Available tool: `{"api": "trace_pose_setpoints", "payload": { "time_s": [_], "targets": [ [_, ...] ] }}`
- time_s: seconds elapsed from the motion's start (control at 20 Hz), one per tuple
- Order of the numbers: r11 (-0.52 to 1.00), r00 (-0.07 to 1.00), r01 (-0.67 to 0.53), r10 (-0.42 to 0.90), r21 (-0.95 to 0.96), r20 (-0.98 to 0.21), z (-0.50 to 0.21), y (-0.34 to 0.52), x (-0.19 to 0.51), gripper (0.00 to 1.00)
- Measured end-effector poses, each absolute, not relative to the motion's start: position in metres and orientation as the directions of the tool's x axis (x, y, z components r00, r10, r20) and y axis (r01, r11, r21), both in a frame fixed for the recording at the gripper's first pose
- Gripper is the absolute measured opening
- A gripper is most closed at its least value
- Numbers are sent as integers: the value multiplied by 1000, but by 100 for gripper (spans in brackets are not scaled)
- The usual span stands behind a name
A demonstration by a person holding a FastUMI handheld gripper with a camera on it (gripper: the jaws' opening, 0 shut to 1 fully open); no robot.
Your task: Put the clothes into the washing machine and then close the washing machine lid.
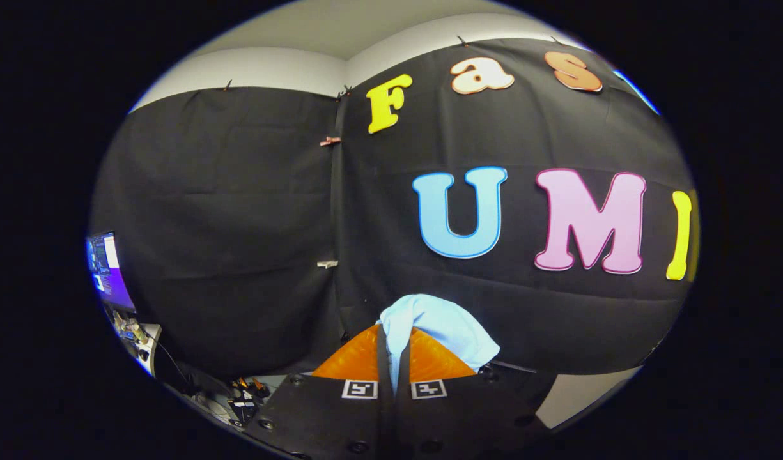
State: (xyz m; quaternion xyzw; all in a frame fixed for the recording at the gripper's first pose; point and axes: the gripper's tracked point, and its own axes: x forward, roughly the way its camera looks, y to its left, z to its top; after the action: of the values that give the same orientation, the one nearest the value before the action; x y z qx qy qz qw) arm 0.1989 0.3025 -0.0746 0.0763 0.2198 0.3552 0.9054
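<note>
hand-held gripper point(393, 358): closed tight, both fingers pinching the cloth
cloth point(439, 326): light blue, bunched up past the fingertips

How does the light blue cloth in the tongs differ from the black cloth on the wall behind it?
The light blue cloth is bunched and pinched between the tongs, which are shut on it; the black wall cloth hangs flat and spread wide. The blue cloth is pale and small in view; the wall cloth is dark and far wider. Both are fabric with creases.
</note>
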Motion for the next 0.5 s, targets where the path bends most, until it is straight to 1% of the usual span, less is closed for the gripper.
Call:
{"api": "trace_pose_setpoints", "payload": {
  "time_s": [0.2,0.35,0.5],
  "targets": [
    [698,584,-646,713,310,-388,-129,323,200,5],
    [695,571,-653,713,302,-406,-174,329,208,5],
    [690,521,-644,712,330,-471,-220,337,209,5]
  ]
}}
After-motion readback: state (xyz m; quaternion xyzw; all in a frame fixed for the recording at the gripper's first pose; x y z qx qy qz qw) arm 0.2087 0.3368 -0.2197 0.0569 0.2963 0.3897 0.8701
